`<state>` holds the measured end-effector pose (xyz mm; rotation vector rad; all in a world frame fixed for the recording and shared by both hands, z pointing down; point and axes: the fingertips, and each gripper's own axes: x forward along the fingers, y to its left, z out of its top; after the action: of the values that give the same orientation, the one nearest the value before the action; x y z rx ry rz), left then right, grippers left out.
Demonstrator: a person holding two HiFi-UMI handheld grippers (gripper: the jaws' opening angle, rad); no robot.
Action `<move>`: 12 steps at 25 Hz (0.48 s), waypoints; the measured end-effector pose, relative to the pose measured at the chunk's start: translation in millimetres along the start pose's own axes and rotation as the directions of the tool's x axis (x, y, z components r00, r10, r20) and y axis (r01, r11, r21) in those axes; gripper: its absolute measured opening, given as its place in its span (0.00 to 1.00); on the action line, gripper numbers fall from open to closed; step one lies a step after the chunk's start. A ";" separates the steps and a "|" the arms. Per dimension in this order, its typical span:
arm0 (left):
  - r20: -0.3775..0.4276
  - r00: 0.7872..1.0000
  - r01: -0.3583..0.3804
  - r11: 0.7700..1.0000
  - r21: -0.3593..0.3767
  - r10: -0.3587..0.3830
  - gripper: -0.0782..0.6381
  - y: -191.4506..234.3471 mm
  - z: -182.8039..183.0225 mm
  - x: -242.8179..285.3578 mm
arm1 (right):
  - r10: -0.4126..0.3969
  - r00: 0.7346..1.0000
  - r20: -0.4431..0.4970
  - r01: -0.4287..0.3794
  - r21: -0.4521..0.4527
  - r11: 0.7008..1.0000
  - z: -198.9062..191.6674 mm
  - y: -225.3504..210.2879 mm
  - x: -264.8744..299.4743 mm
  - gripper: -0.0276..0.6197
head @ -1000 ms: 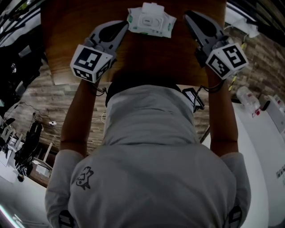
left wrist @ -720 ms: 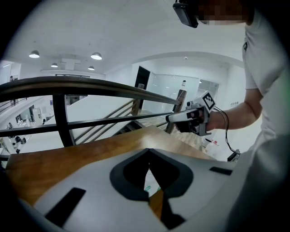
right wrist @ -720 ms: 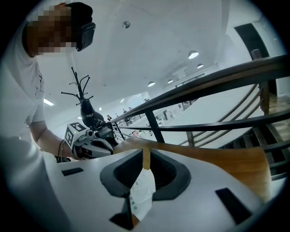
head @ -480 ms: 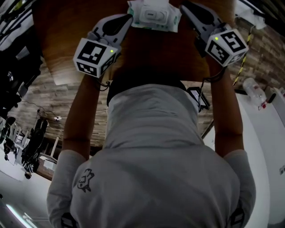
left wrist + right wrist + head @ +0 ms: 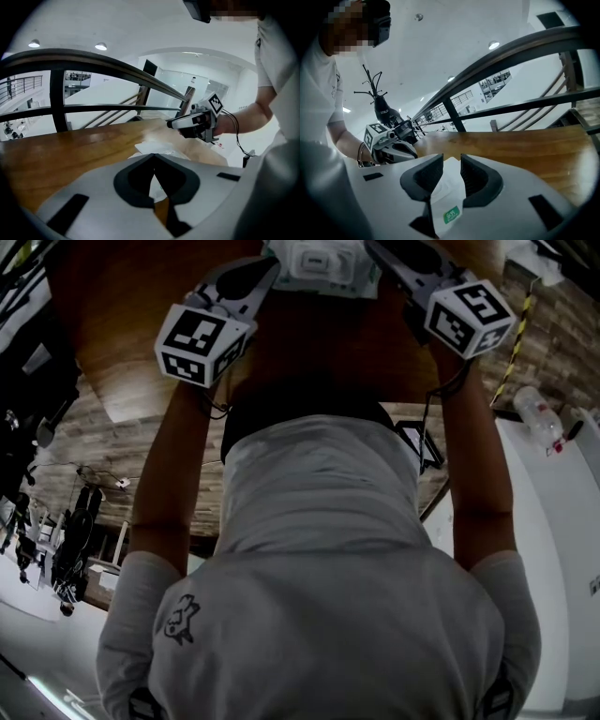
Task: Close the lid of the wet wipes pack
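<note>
The wet wipes pack (image 5: 319,261), white and green with a white plastic lid on top, lies on the wooden table (image 5: 131,324) at the top edge of the head view. Whether the lid is down I cannot tell. My left gripper (image 5: 267,273) is at the pack's left side, jaws shut with nothing between them. My right gripper (image 5: 377,249) is at its right side. Its jaws have just been opening and stand apart, with the pack (image 5: 446,199) showing through the gap below them, not pinched. Each gripper sees the other across the pack: right gripper (image 5: 171,124), left gripper (image 5: 412,153).
The table's near edge (image 5: 141,409) runs just behind the grippers, with wood-look floor below. A dark curved railing (image 5: 108,70) borders the far side of the table. A plastic bottle (image 5: 539,430) lies on a white surface at the right. My torso fills the lower head view.
Both grippers have come down and closer to the sides of the pack. The right jaws, shut before, now stand apart. The pack has slid toward the picture's top edge.
</note>
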<state>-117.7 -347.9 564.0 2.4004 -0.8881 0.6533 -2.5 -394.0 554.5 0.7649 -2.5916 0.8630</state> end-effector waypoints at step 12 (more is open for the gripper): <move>-0.056 0.998 0.014 1.000 -0.021 -0.015 0.13 15.0 -19.2 23.1 | 0.025 0.998 -0.053 -0.020 0.082 0.996 -22.5 -15.4 24.6 0.30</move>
<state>-117.5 -357.1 596.3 2.3561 -0.8496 0.6998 -11.1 -399.9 589.6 0.7256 -2.5363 0.9878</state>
